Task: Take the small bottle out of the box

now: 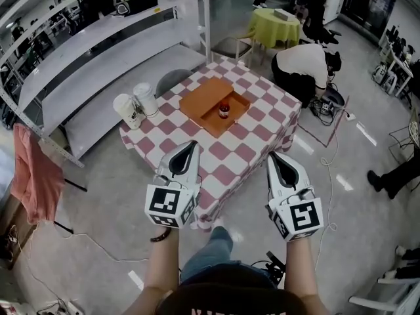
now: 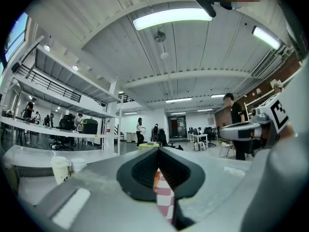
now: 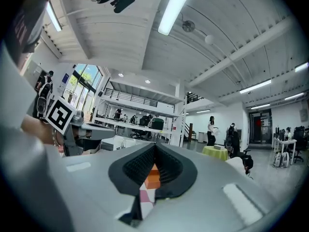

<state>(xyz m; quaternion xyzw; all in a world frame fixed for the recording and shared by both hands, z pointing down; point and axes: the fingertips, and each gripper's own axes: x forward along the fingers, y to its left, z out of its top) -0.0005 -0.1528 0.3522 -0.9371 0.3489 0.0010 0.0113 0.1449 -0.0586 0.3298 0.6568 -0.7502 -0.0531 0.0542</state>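
Bottle (image 1: 224, 110) sits in the box (image 1: 203, 97); left hand-held gripper (image 1: 193, 144) and right hand-held gripper (image 1: 273, 155) are clenched empty.

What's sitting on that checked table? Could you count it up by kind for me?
white cups: 2
orange box: 1
small bottle, standing inside the box: 1
Total: 4
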